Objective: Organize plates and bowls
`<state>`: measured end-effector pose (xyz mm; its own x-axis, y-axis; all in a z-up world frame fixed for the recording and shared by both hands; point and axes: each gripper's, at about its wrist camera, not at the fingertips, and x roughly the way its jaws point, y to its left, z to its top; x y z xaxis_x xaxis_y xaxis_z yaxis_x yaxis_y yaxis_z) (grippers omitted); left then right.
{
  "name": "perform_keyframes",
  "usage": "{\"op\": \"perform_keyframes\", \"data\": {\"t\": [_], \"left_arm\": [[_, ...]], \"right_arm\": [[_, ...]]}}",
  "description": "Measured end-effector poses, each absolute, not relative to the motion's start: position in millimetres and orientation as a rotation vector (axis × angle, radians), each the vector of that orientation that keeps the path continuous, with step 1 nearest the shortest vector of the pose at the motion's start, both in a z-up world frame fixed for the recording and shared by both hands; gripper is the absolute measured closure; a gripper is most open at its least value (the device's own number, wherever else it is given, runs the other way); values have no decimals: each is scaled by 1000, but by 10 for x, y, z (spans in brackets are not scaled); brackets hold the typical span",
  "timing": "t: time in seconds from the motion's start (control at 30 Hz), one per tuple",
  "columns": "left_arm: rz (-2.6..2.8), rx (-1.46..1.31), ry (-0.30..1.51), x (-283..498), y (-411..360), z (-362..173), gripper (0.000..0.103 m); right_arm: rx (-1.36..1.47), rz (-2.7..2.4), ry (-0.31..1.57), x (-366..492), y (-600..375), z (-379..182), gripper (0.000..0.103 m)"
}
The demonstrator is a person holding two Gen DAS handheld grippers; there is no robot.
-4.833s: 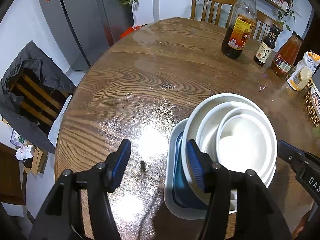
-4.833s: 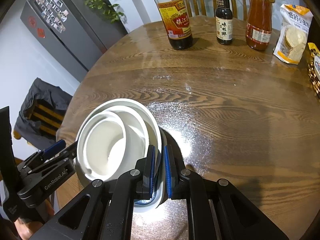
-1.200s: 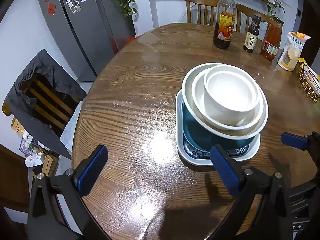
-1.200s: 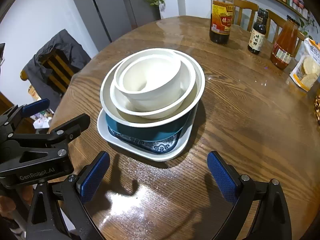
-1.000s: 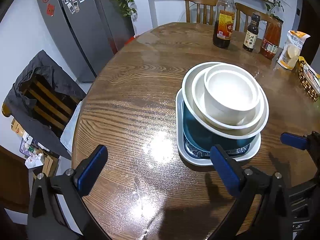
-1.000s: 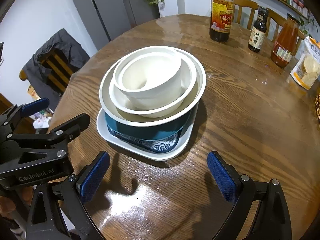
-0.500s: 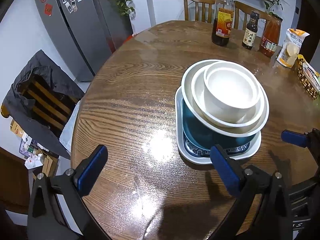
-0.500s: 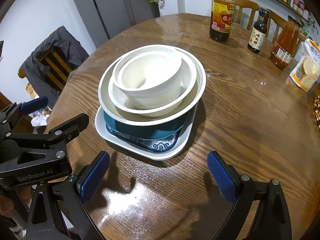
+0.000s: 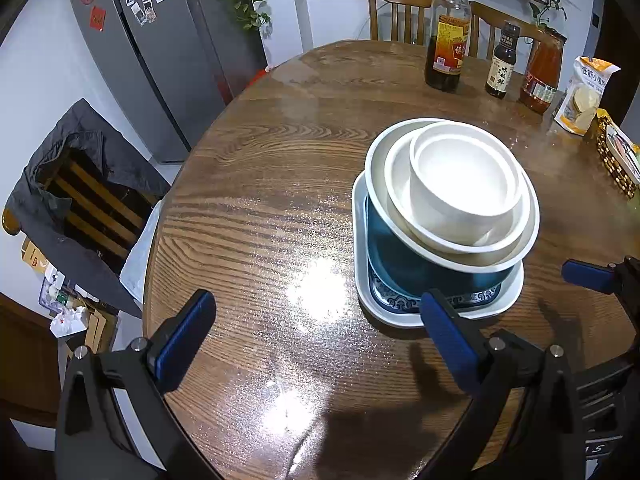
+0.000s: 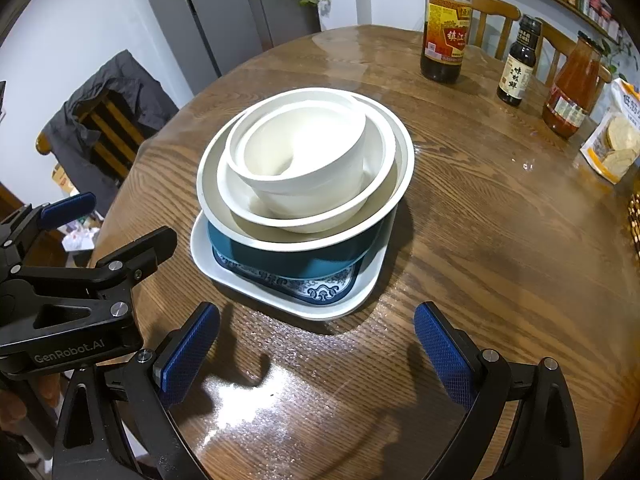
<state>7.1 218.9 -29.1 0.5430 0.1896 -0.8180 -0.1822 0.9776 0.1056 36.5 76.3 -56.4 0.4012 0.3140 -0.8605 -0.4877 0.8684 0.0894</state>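
Stacked white bowls (image 10: 304,168) on square plate (image 10: 280,296), near table's (image 10: 500,240) front edge. Left gripper (image 9: 316,344) & right gripper (image 10: 316,348): fingers spread wide, holding nothing.

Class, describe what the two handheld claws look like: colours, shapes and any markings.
Both the left claw and right claw have black angular frames with silver screws and two fingers faced with textured blue pads. White "GenRobot.AI" lettering marks the left claw's body in the right wrist view.
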Motion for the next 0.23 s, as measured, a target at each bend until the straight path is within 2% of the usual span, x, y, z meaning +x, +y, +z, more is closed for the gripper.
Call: {"op": "perform_keyframes", "data": {"t": [0.23], "left_arm": [[217,1,973,61,2211,-295,1]], "right_arm": [[-187,509,1042,366,753,-564,5]]}}
